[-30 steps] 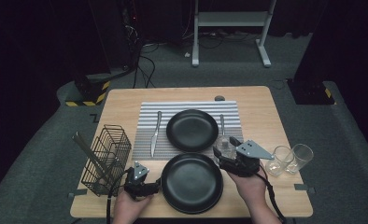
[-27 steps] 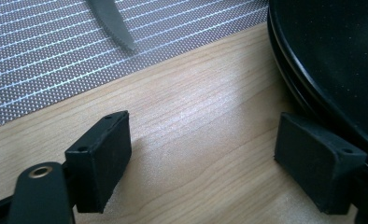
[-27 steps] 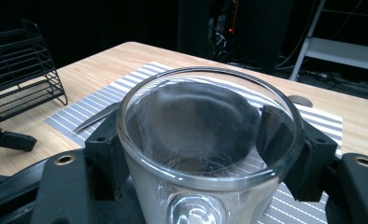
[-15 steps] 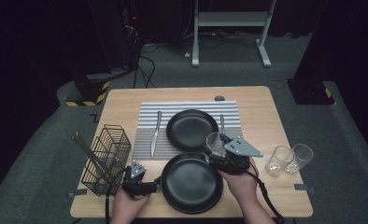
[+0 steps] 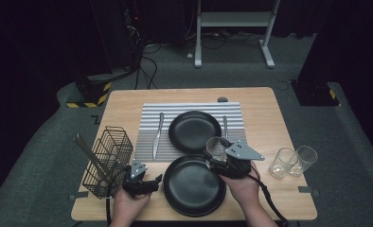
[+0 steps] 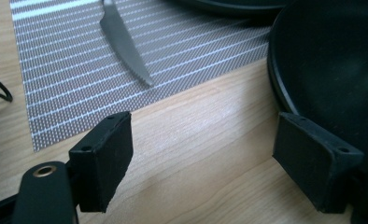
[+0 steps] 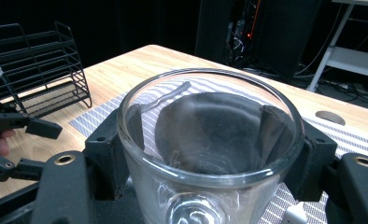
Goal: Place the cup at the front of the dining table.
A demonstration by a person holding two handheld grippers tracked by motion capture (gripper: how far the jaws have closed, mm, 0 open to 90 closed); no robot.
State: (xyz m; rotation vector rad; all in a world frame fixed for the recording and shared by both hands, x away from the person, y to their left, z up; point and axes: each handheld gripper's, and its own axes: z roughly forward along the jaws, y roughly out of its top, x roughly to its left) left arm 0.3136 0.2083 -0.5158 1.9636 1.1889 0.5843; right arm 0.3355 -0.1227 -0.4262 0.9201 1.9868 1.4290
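**Open jaws beside a black plate**

The left gripper [image 6: 203, 154] has its two black jaws wide apart over the wooden table [image 6: 196, 140]. A black plate [image 6: 331, 65] sits by the right jaw. A knife [image 6: 123, 39] lies on the striped mat [image 6: 70, 79].

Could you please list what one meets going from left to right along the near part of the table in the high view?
Wire basket → left gripper → near black plate → glass held in right gripper → two empty glasses.
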